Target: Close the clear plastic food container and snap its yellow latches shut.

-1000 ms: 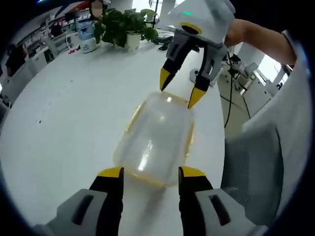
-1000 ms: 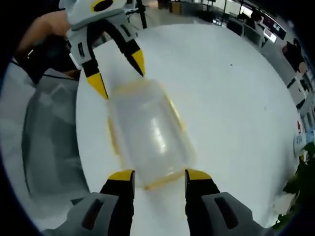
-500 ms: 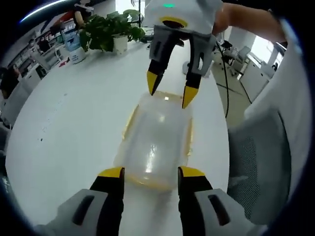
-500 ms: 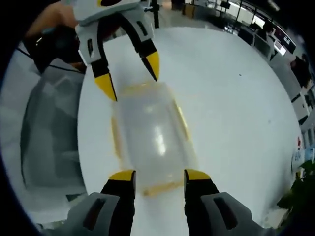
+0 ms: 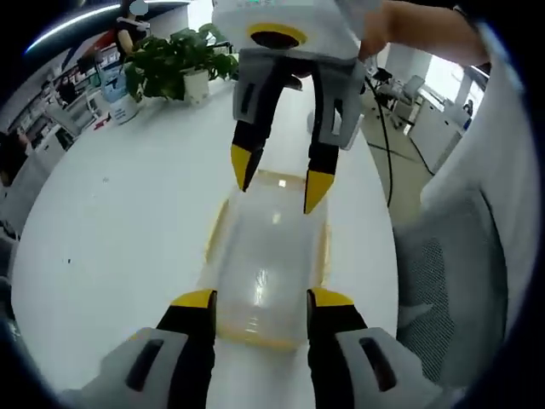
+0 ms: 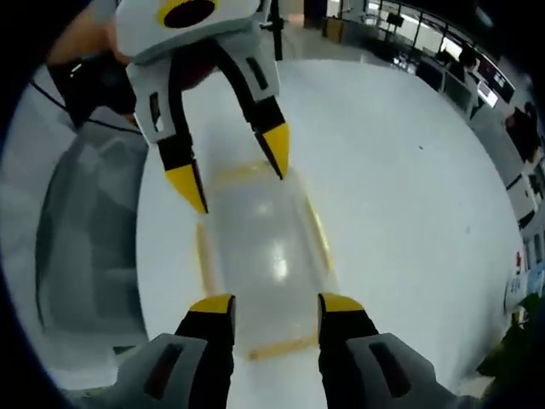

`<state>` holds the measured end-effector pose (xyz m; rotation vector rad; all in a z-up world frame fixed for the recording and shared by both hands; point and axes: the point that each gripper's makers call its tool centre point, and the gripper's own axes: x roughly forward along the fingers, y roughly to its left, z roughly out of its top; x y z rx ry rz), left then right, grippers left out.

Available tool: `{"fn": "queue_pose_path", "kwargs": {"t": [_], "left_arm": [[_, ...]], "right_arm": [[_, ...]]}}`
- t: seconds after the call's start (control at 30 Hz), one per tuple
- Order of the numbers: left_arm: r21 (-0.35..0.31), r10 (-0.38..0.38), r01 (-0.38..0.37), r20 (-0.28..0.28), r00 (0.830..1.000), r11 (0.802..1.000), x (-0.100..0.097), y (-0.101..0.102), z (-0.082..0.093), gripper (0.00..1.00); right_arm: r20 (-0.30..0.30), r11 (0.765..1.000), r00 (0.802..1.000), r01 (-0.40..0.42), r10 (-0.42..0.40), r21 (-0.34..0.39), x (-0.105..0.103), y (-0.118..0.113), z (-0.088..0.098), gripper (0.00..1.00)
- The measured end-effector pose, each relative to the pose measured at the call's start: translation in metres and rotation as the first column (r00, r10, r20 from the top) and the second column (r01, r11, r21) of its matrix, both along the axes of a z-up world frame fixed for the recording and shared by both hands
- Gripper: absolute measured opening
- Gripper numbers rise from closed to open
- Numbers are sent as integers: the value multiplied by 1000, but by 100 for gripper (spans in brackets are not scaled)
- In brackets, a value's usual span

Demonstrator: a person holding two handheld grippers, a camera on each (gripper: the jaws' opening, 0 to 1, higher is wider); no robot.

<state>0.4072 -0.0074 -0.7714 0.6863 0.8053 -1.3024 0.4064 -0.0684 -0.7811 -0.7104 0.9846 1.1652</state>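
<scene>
white table [image 5: 119,230] | potted plant [image 5: 174,68] far end | mesh chair [image 5: 451,281] beside table

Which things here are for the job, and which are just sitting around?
For the job: container, yellow latches, left gripper, right gripper.

Just sitting around: plant, bottle, chair, table.

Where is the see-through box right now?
The clear container lies on the white table between the two open grippers, near the table's edge beside the grey chair.
</scene>
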Motion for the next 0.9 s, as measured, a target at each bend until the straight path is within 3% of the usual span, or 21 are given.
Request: {"fn": "queue_pose_path", "kwargs": {"t": [0.53,0.9], "left_arm": [[-41,-9,9,6,1000,999,0,-22,0,41],[-45,3,-3,6,1000,999,-2,-26,-3,40]], "right_arm": [[18,999,1000,-18,17,50,3,20,1,37],[32,998,999,-32,30,60,6,26,0,36]]}}
